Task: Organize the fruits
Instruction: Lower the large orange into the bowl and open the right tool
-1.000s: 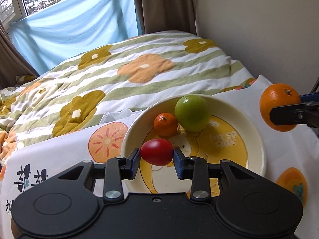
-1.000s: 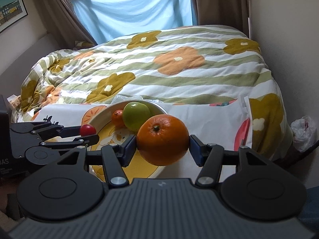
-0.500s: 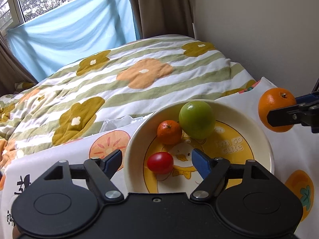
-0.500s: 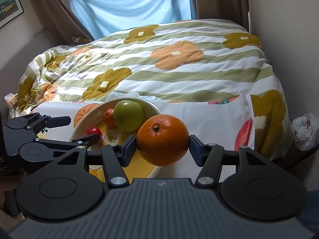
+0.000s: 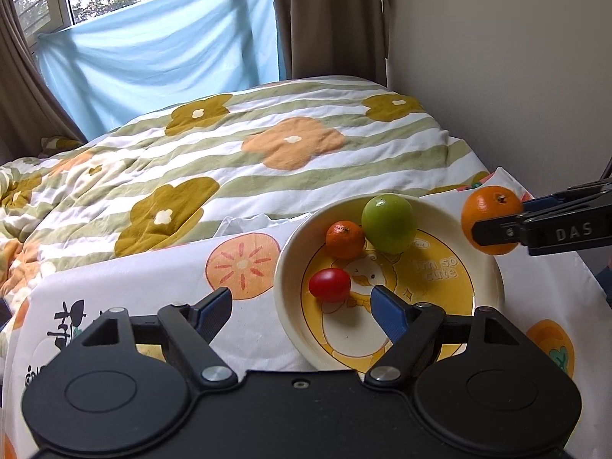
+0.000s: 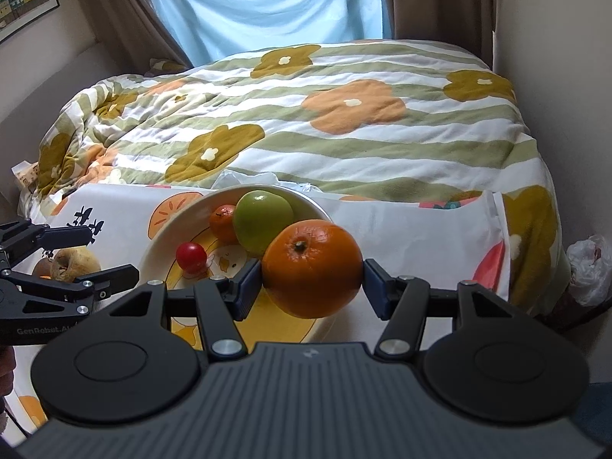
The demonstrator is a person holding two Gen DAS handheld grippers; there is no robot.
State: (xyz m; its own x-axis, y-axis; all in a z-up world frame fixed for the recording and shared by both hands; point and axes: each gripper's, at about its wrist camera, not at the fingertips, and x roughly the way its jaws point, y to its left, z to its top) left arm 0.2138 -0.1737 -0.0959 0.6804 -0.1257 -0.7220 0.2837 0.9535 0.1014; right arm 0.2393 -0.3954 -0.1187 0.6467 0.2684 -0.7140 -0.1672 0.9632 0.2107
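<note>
My left gripper (image 5: 302,304) is spread wide and holds nothing, its blue pads either side of the near rim of a cream bowl (image 5: 285,298). The bowl stands on a counter draped in a white cloth with orange fruit prints (image 5: 153,283). Inside the bowl lie a red cherry tomato (image 5: 329,285), a small mandarin (image 5: 345,239) and a green apple (image 5: 389,223), the mandarin and apple touching at the far side. My right gripper (image 6: 311,281) is clamped on a large orange (image 6: 311,267), held in the air above the bowl's right edge. A brownish fruit (image 6: 72,264) rests on the cloth left of the bowl. Behind is a bed with a flowered, striped quilt (image 5: 267,145).
</note>
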